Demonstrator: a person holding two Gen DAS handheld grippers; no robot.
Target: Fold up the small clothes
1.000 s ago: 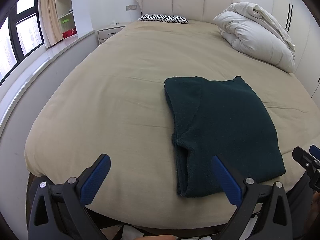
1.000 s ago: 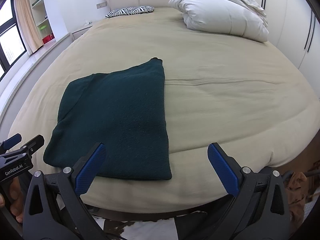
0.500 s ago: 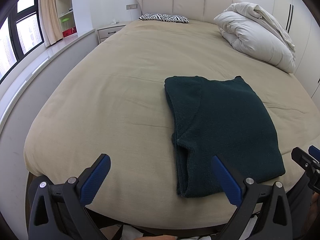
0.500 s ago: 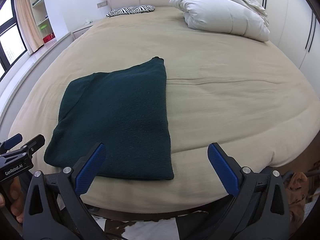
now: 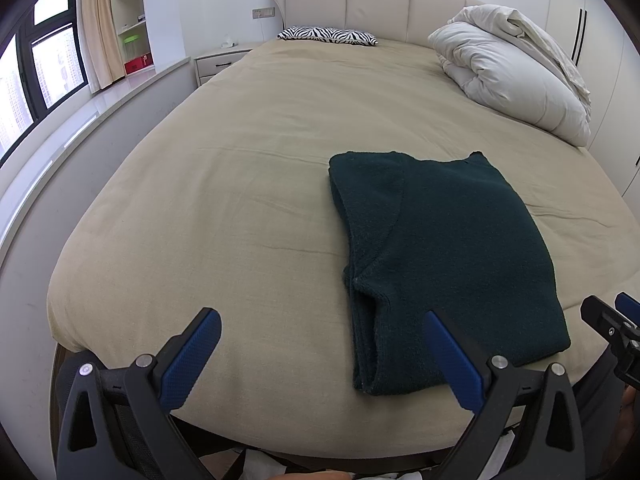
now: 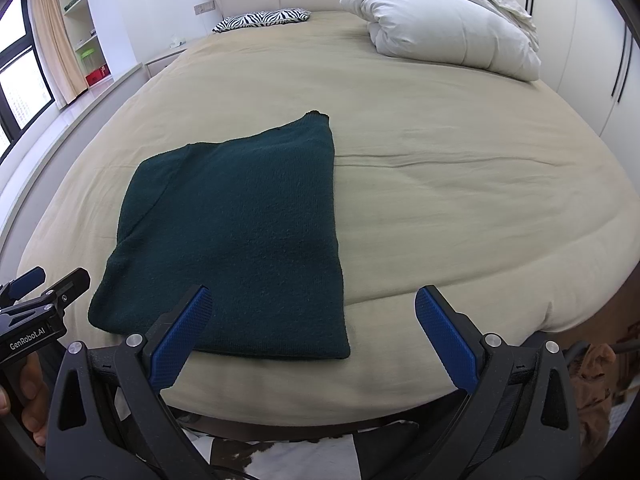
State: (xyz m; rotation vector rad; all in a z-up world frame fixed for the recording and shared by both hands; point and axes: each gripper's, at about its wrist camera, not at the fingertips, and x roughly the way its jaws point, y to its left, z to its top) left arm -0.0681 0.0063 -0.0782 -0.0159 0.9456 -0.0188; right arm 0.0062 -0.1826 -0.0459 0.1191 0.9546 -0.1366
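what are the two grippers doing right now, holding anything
Left gripper: open, fingers spread wide, holding nothing.
Right gripper: open, holding nothing.
The folded dark green sweater lies free on the bed.

A home bedroom: wide bed point(image 5: 240, 184), padded headboard point(image 5: 376, 8), nightstand point(image 5: 218, 64), rolled duvet point(image 5: 508, 80).

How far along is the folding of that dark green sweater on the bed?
Done: the sweater lies flat on the bed as a neat rectangle, with stacked layers showing along its folded left edge. In hand: nothing; the left gripper and right gripper are both open, short of the cloth. Left: perhaps one more fold to make it smaller, though it may already be finished.
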